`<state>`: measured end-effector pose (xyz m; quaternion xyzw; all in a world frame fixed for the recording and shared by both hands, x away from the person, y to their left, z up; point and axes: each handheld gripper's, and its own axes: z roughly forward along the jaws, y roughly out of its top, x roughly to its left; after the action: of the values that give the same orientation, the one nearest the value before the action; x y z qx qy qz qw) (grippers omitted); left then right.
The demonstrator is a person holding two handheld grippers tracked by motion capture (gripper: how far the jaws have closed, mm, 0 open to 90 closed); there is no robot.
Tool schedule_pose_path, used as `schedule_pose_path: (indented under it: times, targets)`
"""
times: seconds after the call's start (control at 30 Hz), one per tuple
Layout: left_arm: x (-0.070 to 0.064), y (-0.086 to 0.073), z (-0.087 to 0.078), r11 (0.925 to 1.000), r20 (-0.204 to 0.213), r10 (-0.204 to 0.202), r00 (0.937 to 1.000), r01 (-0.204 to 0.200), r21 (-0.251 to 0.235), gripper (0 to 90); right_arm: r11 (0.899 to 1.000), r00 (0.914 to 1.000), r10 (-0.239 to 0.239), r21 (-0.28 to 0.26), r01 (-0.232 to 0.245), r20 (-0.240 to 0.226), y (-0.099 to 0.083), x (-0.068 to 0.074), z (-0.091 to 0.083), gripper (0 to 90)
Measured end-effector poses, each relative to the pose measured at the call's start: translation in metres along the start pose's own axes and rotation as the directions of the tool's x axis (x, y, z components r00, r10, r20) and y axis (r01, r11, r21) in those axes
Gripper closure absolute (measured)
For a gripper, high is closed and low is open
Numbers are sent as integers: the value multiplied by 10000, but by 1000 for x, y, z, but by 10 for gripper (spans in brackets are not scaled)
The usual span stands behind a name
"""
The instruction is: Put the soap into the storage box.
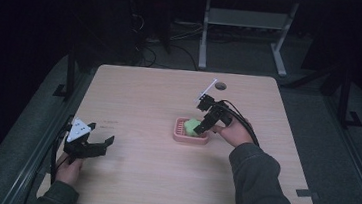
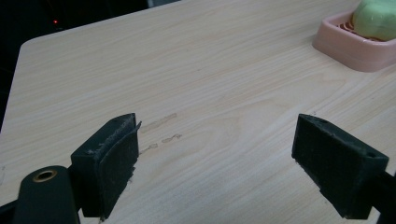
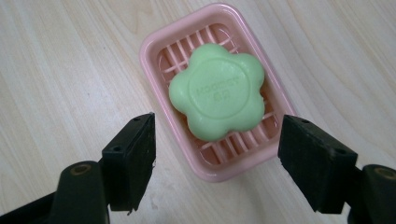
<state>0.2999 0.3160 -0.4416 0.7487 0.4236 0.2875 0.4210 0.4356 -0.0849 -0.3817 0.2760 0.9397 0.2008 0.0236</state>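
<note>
Two handheld grippers work over a pale wood-grain table [image 1: 144,98], and this runs from the table's left to its right. At the left edge, the left gripper [image 1: 99,143] hovers low over bare wood, its black jaws spread wide with nothing between them, well apart from the work. Its own view shows the same open jaws and, far off at the upper right, the dish. Right of centre sits a pink rectangular plastic soap dish [image 3: 154,46] with a slatted floor. A pale green flower-shaped bar of soap [image 3: 217,91] lies on those slats, tilted slightly. The right gripper [image 3: 217,161] hangs directly above it, jaws open and apart from both soap and dish, straddling the dish's near end.

The risks, as a judgement: the soap's rounded lobes may let it squirt out of closing jaws. A descent too wide could catch the dish rim instead, lifting or tipping the light dish. With the left gripper far away, nothing steadies the dish.
</note>
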Motion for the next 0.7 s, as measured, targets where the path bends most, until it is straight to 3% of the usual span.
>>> schedule_pose_path:
  times: [0.7]
  targets:
    - [0,0,-1,10000,-18,32,10000,-32,-45,143,9992,9993,386,-105,-386,-30,-26,-6,-8,264]
